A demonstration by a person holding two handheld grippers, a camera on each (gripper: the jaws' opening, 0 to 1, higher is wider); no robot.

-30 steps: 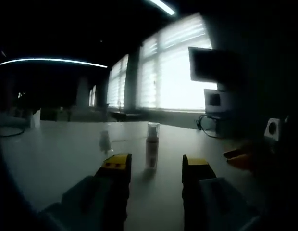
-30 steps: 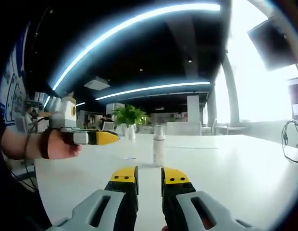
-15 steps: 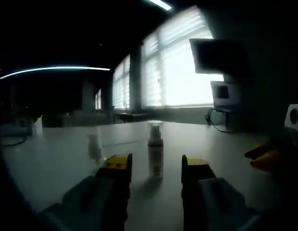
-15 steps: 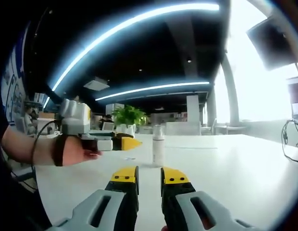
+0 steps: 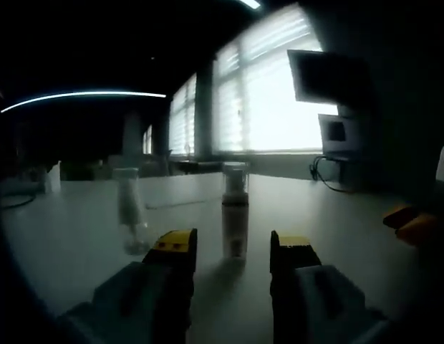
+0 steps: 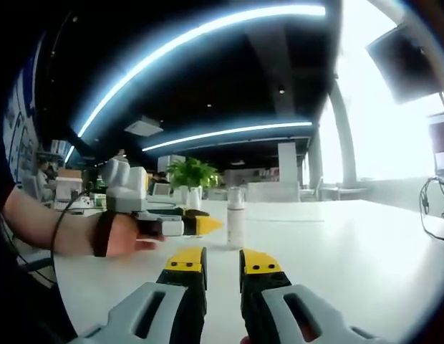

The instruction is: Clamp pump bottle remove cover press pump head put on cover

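A white pump bottle with a clear cover stands upright on the white table, just ahead of my left gripper and in line with the gap of its open jaws. Nothing is held between them. In the right gripper view the same bottle stands farther off, ahead of my right gripper, whose jaws keep a narrow empty gap. There the left gripper, held by a hand, reaches in from the left with its yellow tips close beside the bottle.
A second clear bottle stands left of the pump bottle. The right gripper's orange tip shows at the right edge. A monitor and cables are by the bright windows. A potted plant sits at the table's far end.
My left gripper has moved forward toward the pump bottle, which now looms larger between its jaws; in the right gripper view it slid right to the bottle's side. The right gripper has stayed put.
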